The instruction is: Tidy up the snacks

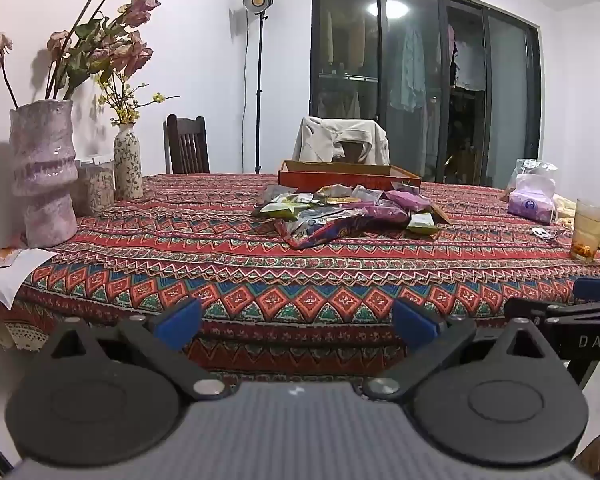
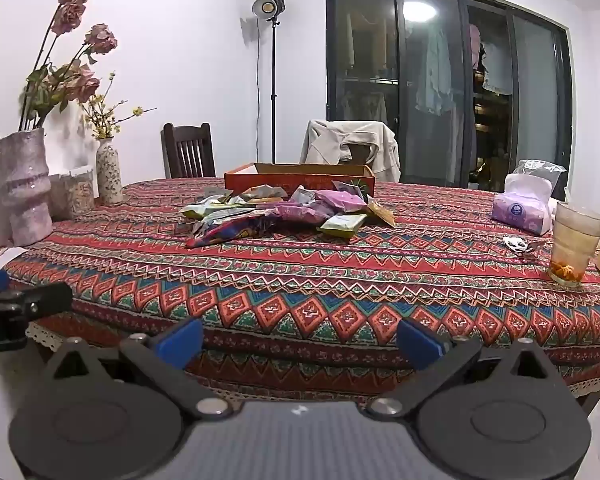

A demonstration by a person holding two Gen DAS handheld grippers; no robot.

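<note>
Left wrist fisheye, snack pile (image 1: 352, 212) mid-table, tablecloth (image 1: 300, 280) near edge bare

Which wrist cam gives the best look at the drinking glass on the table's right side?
Right wrist view: the glass sits larger and whole, with orange bits visible at its bottom. In the left wrist view the glass is smaller, near the frame's right edge, still whole.

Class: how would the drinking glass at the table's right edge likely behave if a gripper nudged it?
The glass looks tall and narrow, so it may tip. It seems to hold liquid, so likely spills. Clear walls suggest slippery, breakable.
</note>
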